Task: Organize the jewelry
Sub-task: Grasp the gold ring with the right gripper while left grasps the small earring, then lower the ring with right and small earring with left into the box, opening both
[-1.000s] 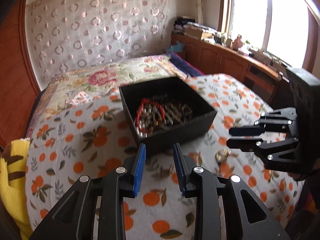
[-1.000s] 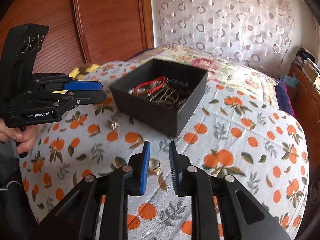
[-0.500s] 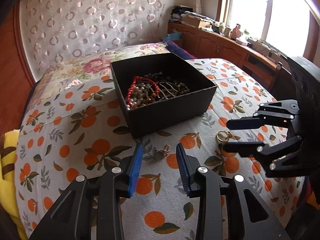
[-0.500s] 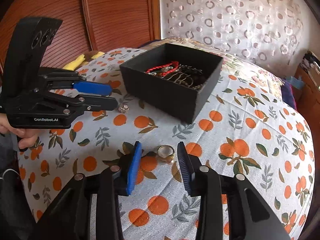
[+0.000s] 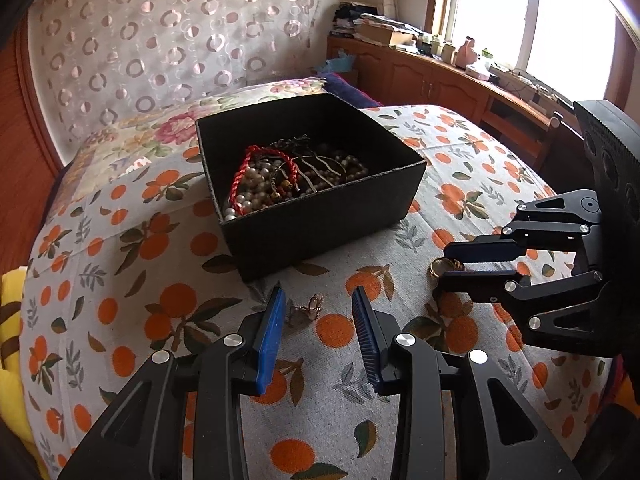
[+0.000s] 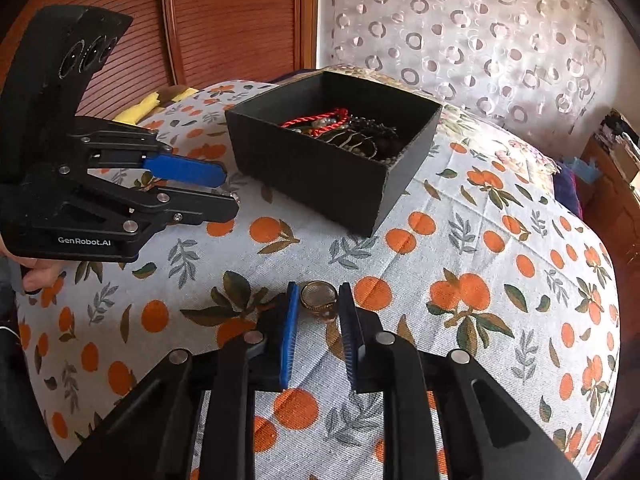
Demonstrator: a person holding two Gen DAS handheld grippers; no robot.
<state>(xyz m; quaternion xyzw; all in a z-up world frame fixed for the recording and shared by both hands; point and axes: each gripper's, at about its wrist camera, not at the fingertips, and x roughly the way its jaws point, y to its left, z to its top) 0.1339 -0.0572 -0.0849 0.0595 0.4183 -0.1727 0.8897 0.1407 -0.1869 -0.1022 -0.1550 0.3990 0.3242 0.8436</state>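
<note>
Two loose pieces waiting outside the box

Two black two-finger grippers with blue pads, aimed down at a cloth printed with oranges and leaves (image 6: 460, 240). Landmark: open black square cardboard box (image 5: 320, 224), set on that cloth, holding a red braided cord bracelet (image 5: 244, 168), pearl-coloured beads (image 5: 256, 184) and thin wavy metal pieces (image 5: 320, 168).

Right gripper (image 6: 319, 304): jaws closing, round gold-coloured ring with a mesh-like face (image 6: 318, 296) lying on the cloth between the pads, near side of the box, off its right front corner as seen from the left wrist view (image 5: 444, 266). Pads just beside the ring; firm contact not clear, ring resting on the cloth.

Left gripper (image 5: 318, 308): jaws apart, holding nothing, small pinkish metal trinket (image 5: 306, 310) lying on the cloth between the fingertips, just in front of the box's near wall. Fingers (image 5: 272, 320) not touching it. Exact kind of trinket too small to tell.

Part of a hand (image 6: 38, 276) visible under the left gripper's body in the right wrist view. Behind the box: floral bedding (image 5: 140, 136), white curtain with ring pattern (image 5: 160, 40). Beyond the box to the right, wooden cabinet (image 5: 420, 80) under a bright window (image 5: 520, 12).
</note>
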